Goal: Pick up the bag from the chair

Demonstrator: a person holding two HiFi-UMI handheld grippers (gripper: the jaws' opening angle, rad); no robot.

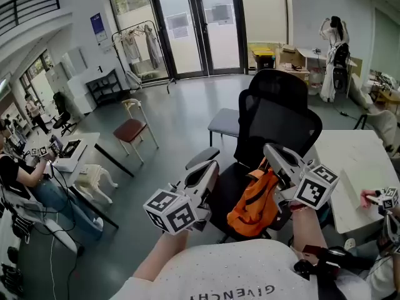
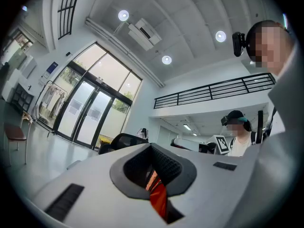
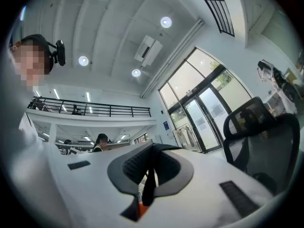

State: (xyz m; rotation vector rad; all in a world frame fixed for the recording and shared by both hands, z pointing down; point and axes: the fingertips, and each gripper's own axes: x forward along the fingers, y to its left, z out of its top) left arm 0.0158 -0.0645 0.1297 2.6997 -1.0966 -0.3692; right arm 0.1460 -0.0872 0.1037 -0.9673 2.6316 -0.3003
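An orange bag [image 1: 253, 204] hangs in front of the seat of a black office chair [image 1: 278, 114]. The bag is lifted off the seat. My right gripper [image 1: 270, 150] is above it and shut on the bag's black strap [image 3: 148, 182]. Orange fabric shows at the base of the closed jaws in the right gripper view [image 3: 152, 163]. My left gripper [image 1: 211, 166] is left of the bag by the chair's grey armrest [image 1: 199, 157], with its jaws shut. An orange strip [image 2: 157, 196] shows in its slit in the left gripper view [image 2: 153, 167]; I cannot tell whether it is pinched.
A white table [image 1: 350, 161] stands at the right, where another person's hand [image 1: 382, 200] holds a gripper. A grey bench [image 1: 224, 122] is behind the chair. A red-seated chair [image 1: 130, 130] and a desk with a seated person [image 1: 19, 174] are at the left.
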